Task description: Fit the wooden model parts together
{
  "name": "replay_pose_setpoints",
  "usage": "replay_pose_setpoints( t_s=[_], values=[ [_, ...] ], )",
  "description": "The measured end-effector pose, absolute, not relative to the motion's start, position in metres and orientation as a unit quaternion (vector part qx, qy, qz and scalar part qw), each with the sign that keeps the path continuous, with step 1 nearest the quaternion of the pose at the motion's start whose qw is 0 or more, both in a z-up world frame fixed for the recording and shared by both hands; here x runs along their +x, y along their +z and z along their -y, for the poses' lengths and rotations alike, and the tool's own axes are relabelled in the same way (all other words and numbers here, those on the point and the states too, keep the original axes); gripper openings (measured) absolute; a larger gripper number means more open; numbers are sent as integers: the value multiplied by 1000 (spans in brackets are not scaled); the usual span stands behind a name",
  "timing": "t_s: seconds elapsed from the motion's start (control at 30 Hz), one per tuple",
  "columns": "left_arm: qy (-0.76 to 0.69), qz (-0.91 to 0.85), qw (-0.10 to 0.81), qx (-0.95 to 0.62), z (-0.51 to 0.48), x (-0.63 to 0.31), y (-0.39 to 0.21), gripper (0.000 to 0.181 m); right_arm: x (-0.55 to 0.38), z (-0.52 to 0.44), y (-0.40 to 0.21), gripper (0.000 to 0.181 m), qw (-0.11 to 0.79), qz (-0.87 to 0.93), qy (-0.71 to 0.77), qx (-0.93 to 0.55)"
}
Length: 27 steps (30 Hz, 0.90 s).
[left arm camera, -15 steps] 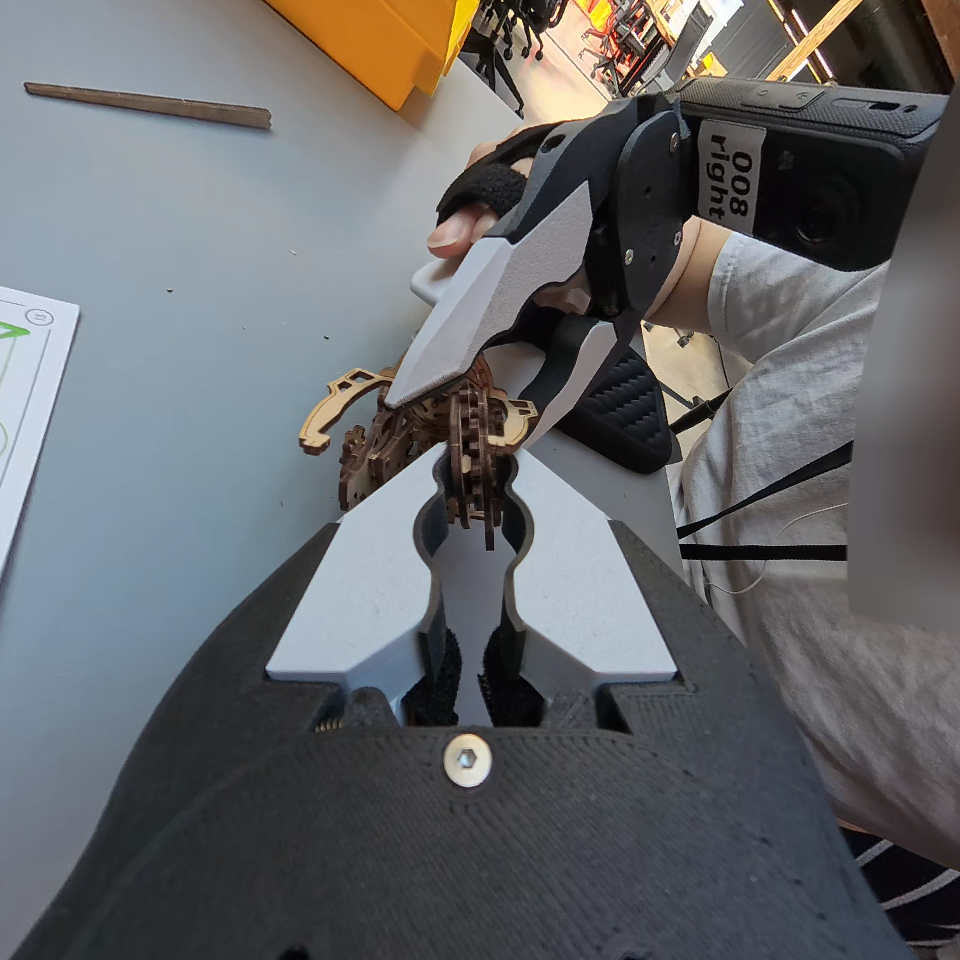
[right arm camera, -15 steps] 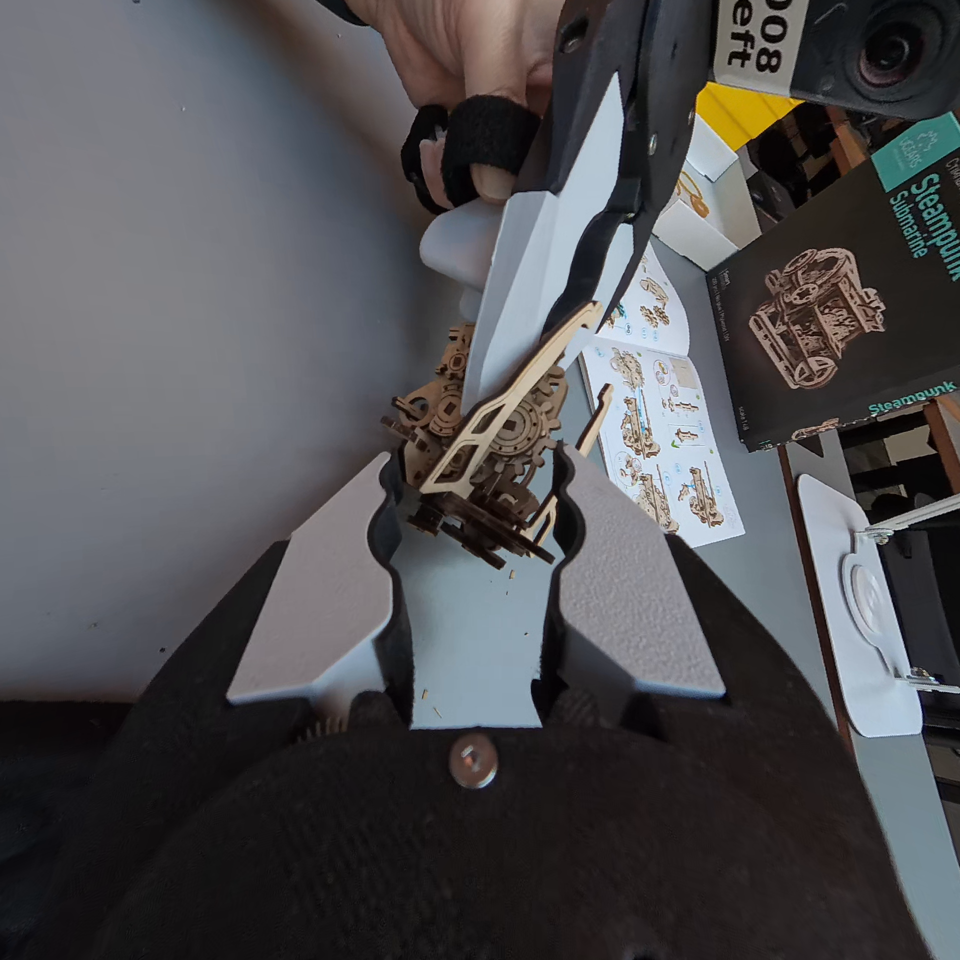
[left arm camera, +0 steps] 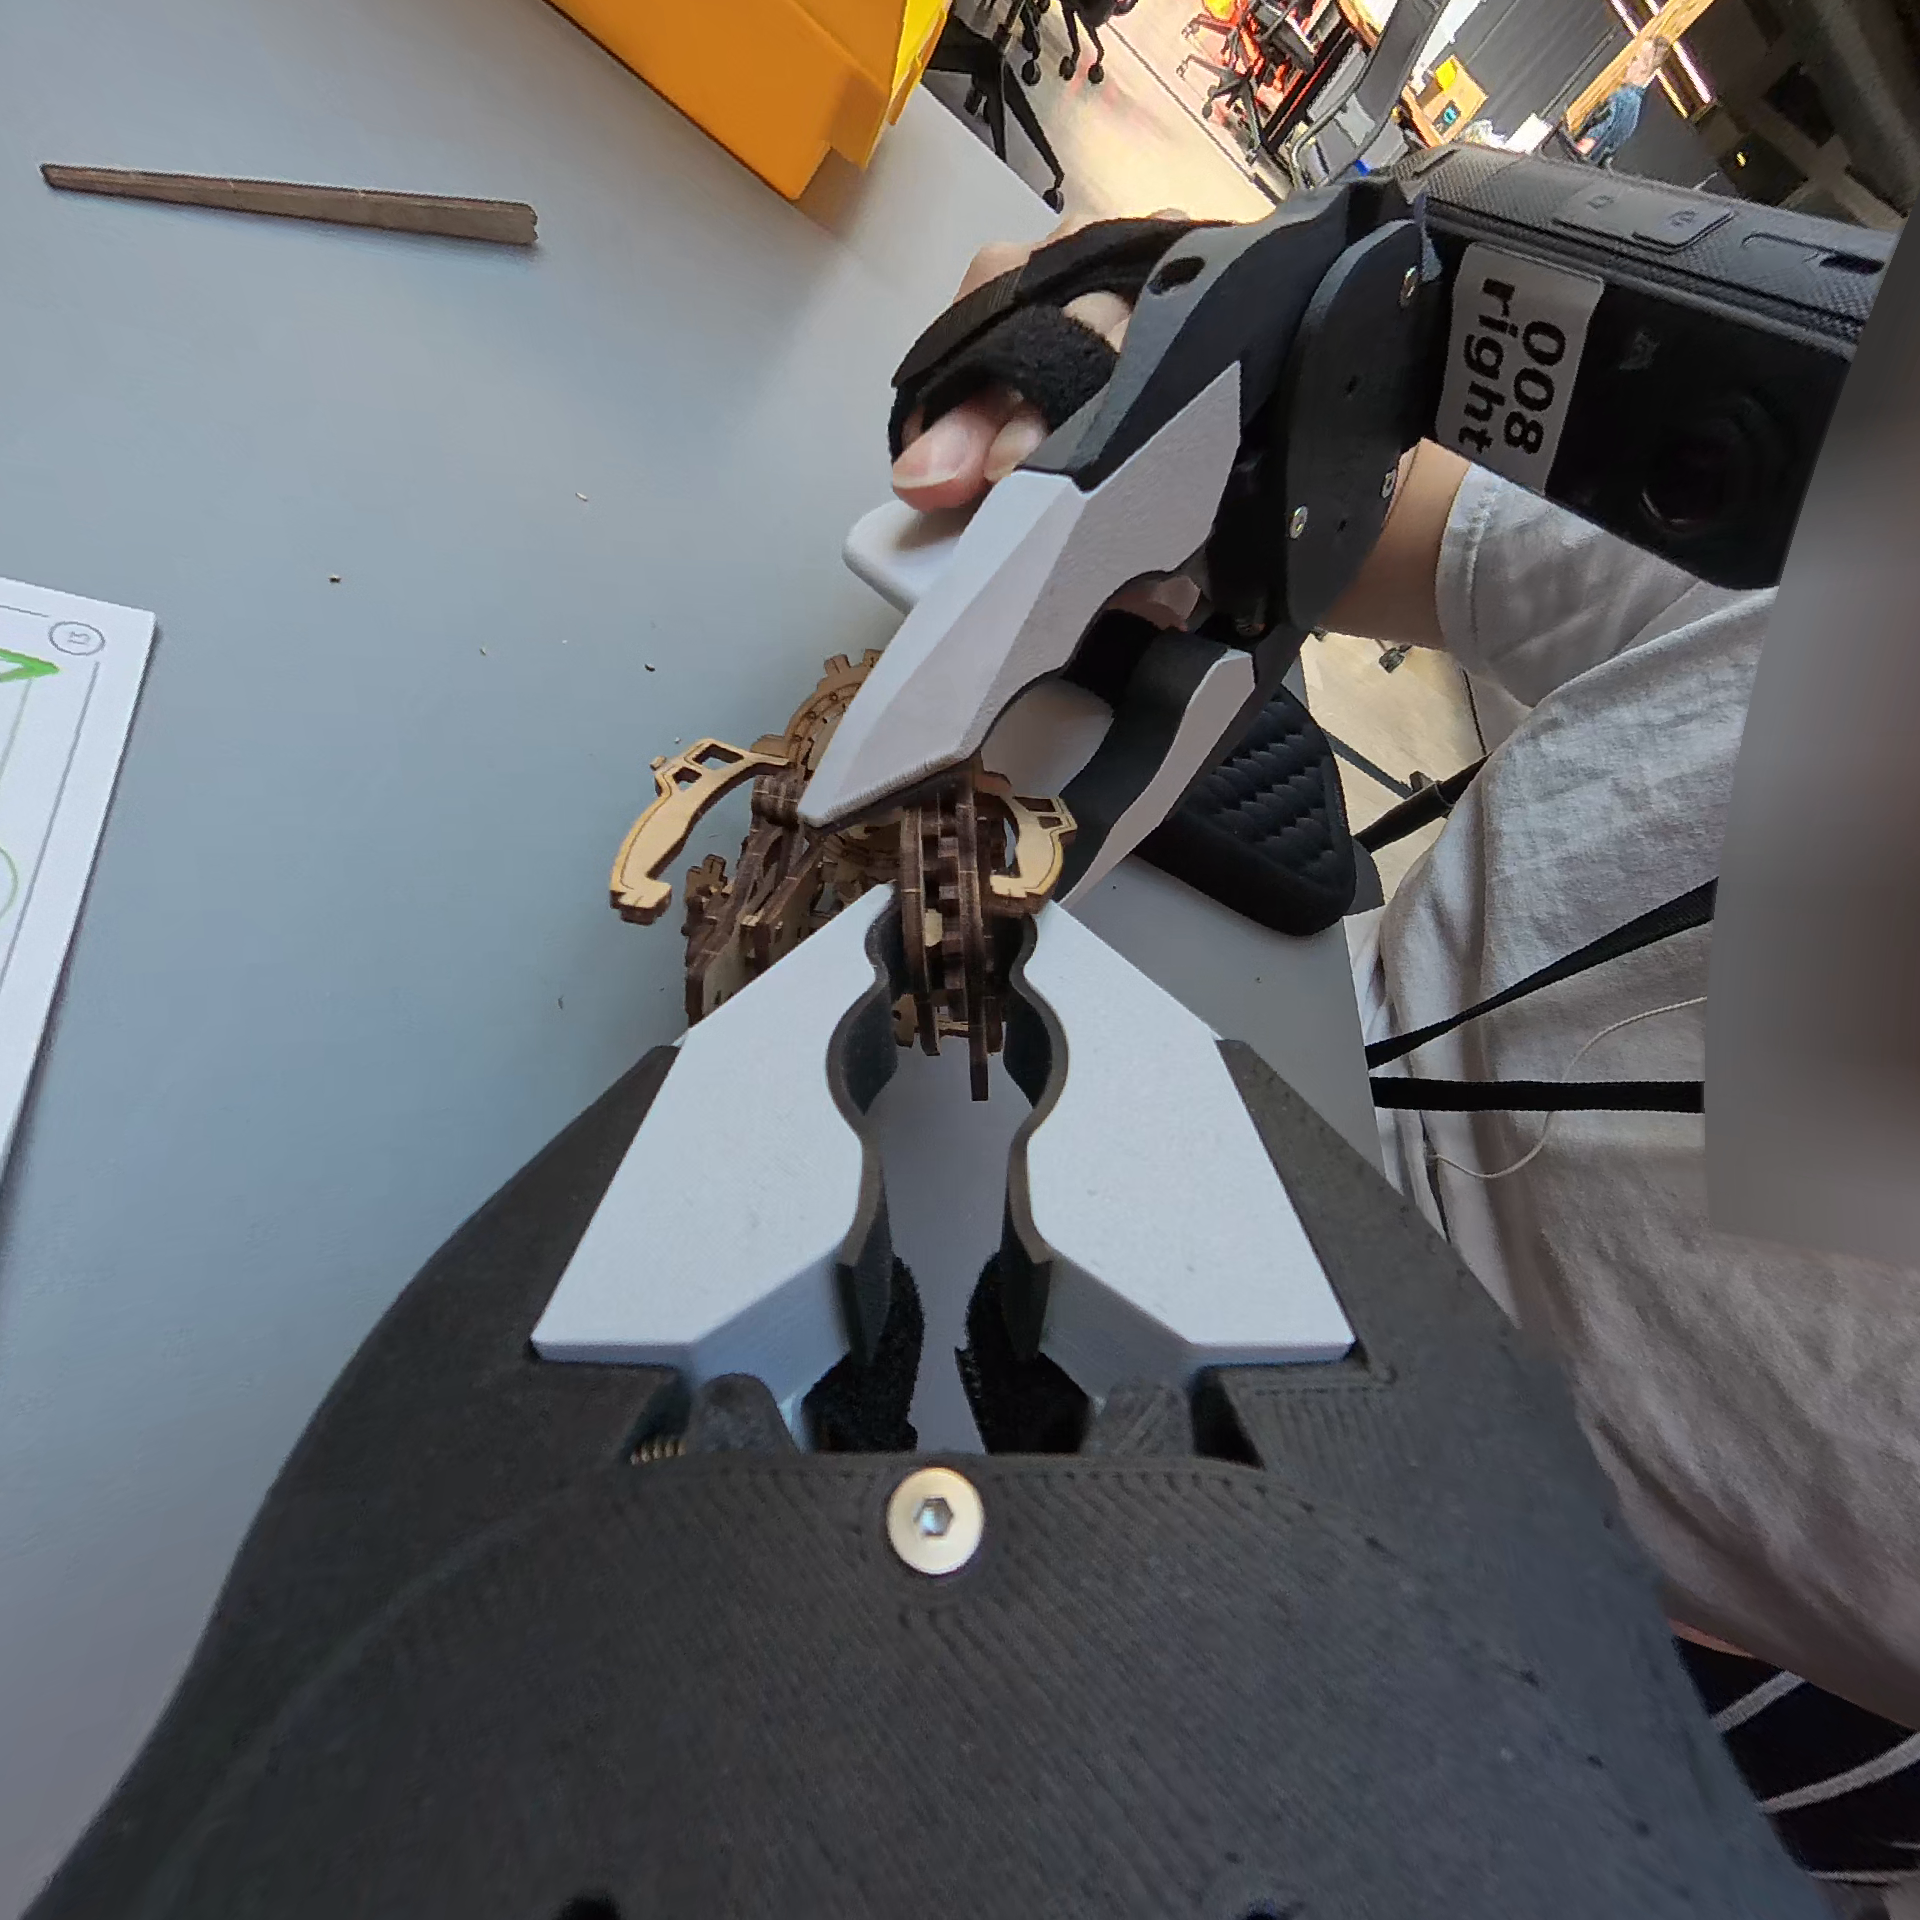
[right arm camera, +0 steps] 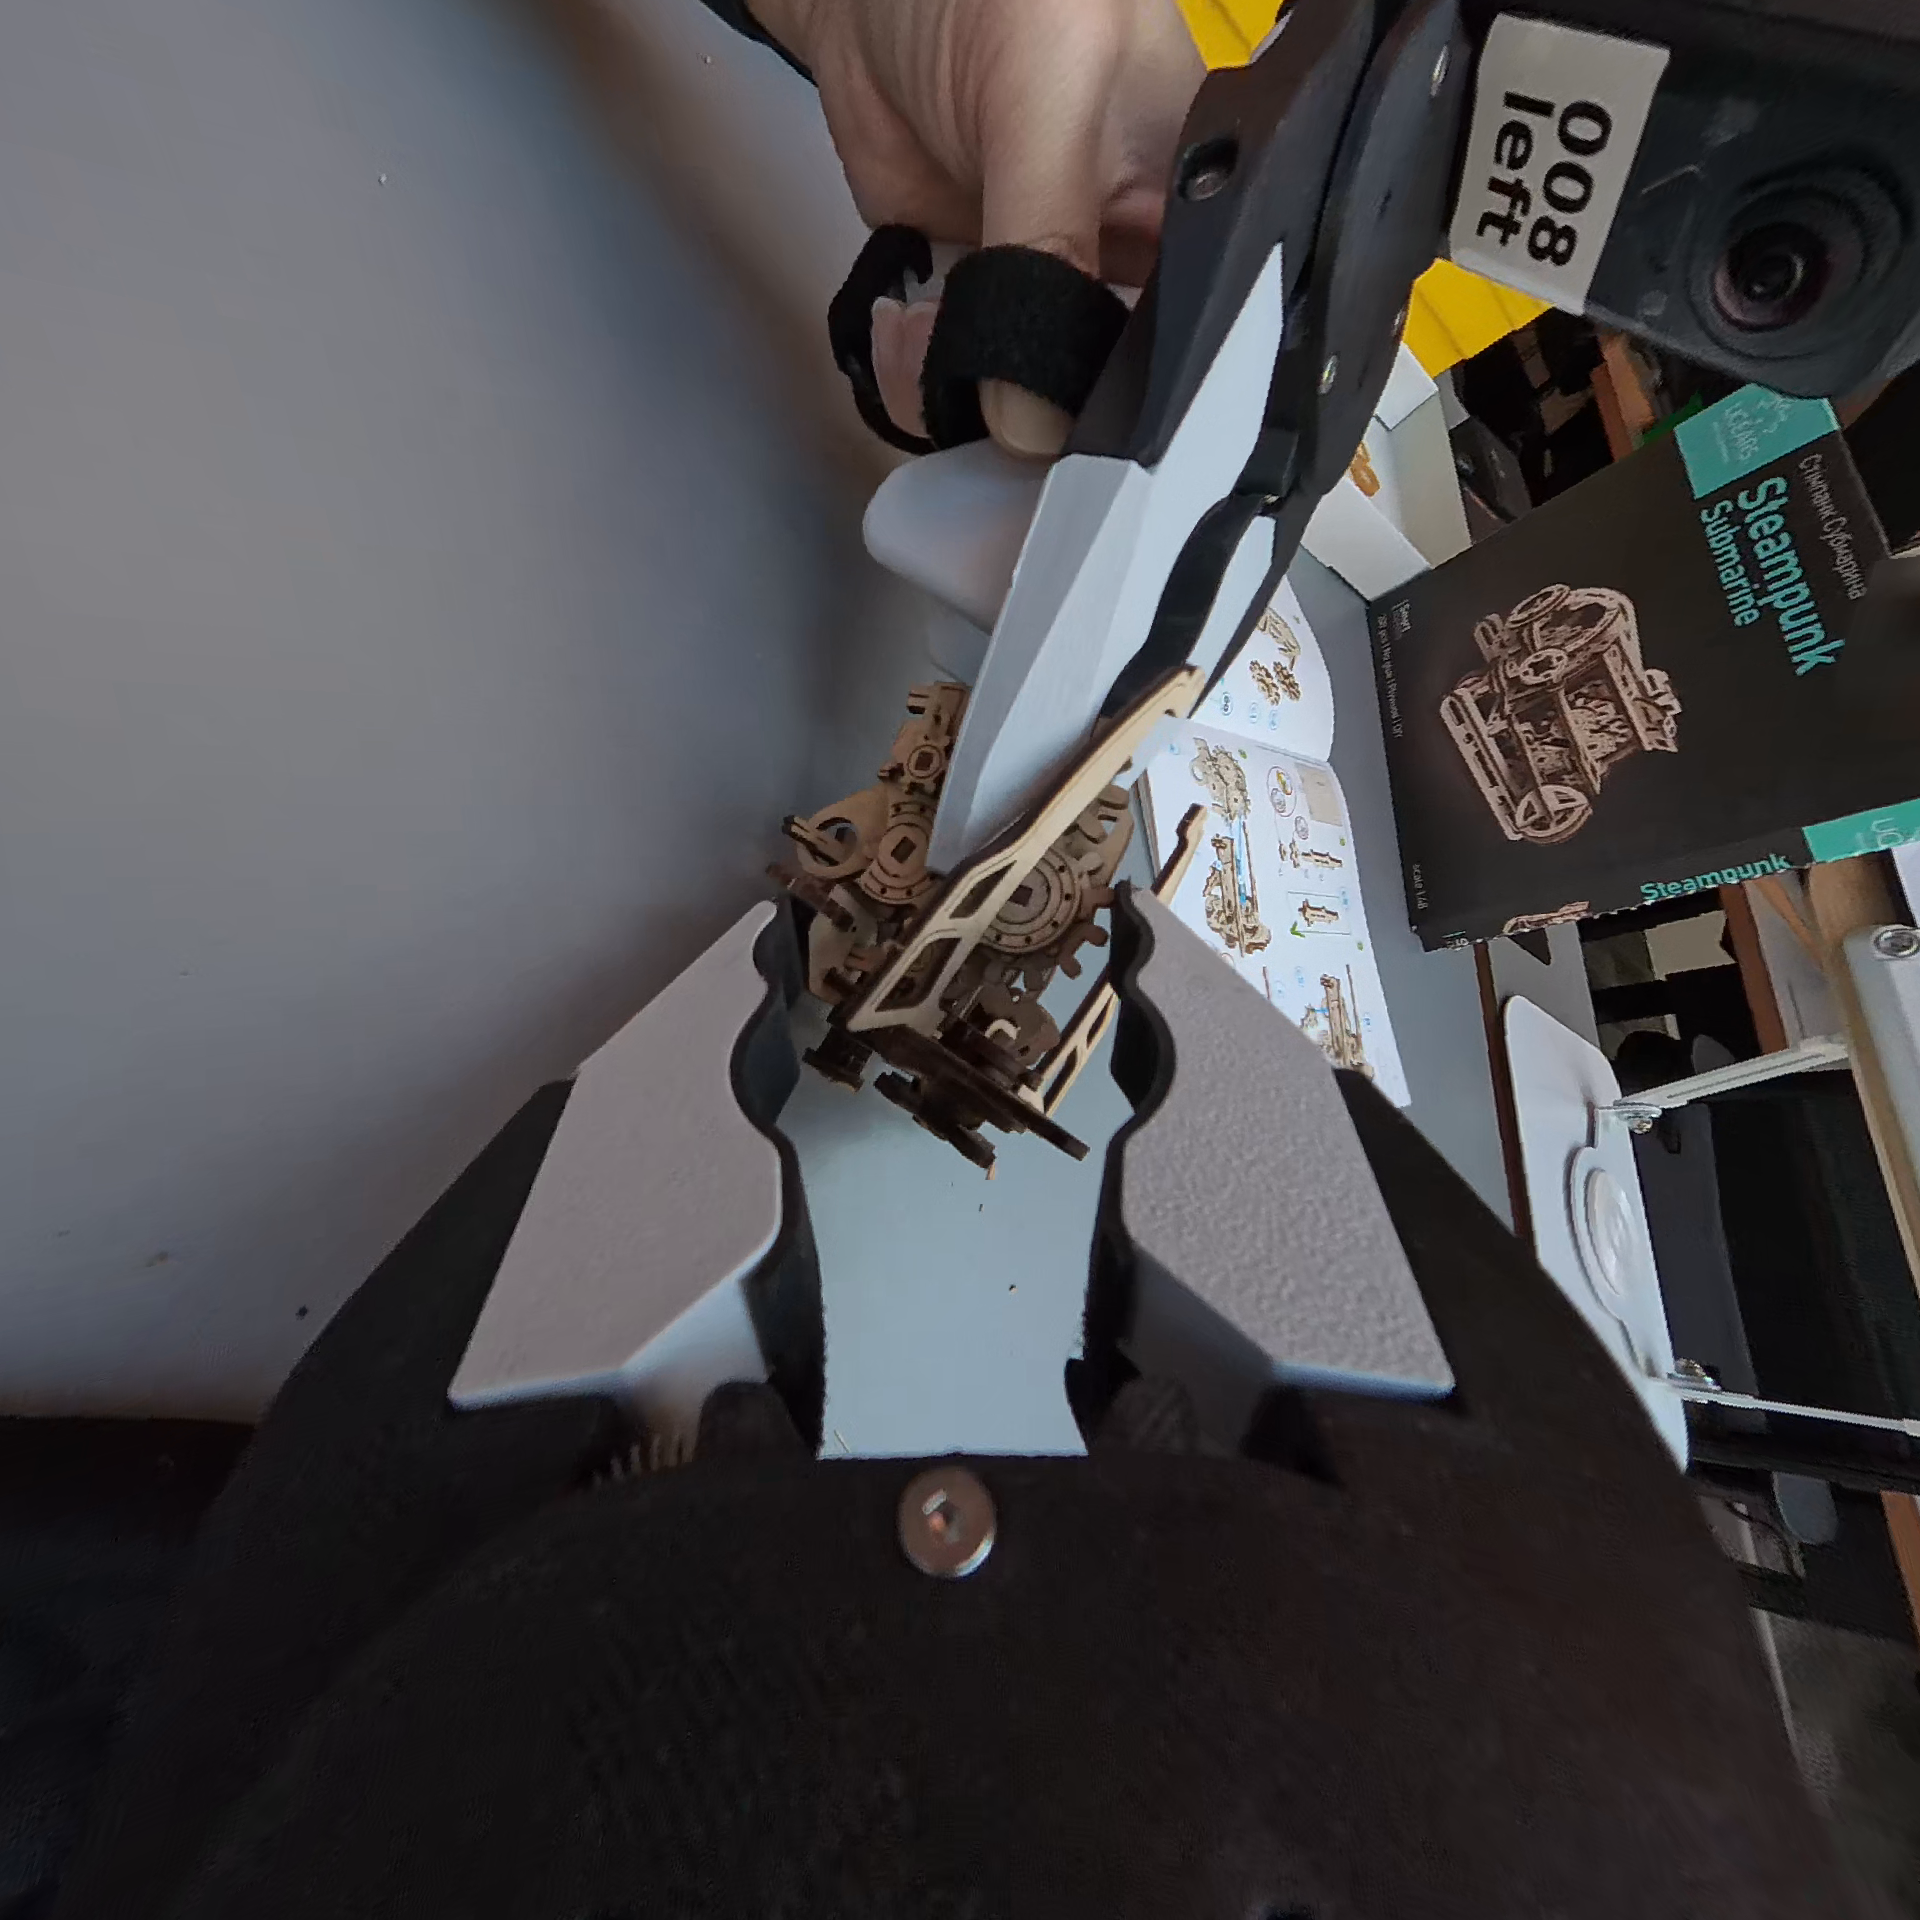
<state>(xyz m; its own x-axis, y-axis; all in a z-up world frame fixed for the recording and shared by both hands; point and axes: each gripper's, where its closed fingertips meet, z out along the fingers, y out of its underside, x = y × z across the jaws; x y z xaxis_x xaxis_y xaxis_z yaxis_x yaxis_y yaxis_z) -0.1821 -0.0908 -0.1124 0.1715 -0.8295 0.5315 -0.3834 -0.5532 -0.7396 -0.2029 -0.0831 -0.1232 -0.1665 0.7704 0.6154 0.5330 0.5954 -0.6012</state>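
A partly built wooden gear model (left arm camera: pixel 753 914) hangs just above the grey table (left arm camera: pixel 364 520), between both grippers. My left gripper (left arm camera: pixel 956 925) is shut on the model's stacked gear plates, seen edge-on. In the right wrist view the left gripper (right arm camera: pixel 987 842) comes down from above, with a pale flat frame part (right arm camera: pixel 1049 821) lying along its fingers. My right gripper (right arm camera: pixel 948 909) holds the model (right arm camera: pixel 894 883) from the other side, with its jaws standing wide apart around it. In the left wrist view the right gripper (left arm camera: pixel 951 852) reaches in from the upper right. A pale curved arm (left arm camera: pixel 665 821) sticks out at the model's left.
A thin wooden strip (left arm camera: pixel 291 203) and a yellow bin (left arm camera: pixel 748 73) lie at the far side. An instruction sheet (left arm camera: pixel 52 831) is at the left edge. A booklet (right arm camera: pixel 1268 862), a black kit box (right arm camera: pixel 1621 665) and a white stand (right arm camera: pixel 1590 1174) sit to the right. The person's sleeve (left arm camera: pixel 1610 831) is close by. The grippers are tip to tip, or close to it.
Both grippers keep their hold on the model. Only a very slight shift of the grippers shows.
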Motion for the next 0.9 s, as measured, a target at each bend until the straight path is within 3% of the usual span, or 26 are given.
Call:
replay_pose_setpoints(
  t_s=[0.8, 0.9],
  values=[
    [-487, -421, 256, -721, 85, -181, -111, 14, -202, 77, -121, 53, 499, 736, 130, -438],
    [-514, -402, 247, -717, 83, -181, -111, 21, -201, 76, -118, 53, 504, 728, 145, -441]
  ],
)
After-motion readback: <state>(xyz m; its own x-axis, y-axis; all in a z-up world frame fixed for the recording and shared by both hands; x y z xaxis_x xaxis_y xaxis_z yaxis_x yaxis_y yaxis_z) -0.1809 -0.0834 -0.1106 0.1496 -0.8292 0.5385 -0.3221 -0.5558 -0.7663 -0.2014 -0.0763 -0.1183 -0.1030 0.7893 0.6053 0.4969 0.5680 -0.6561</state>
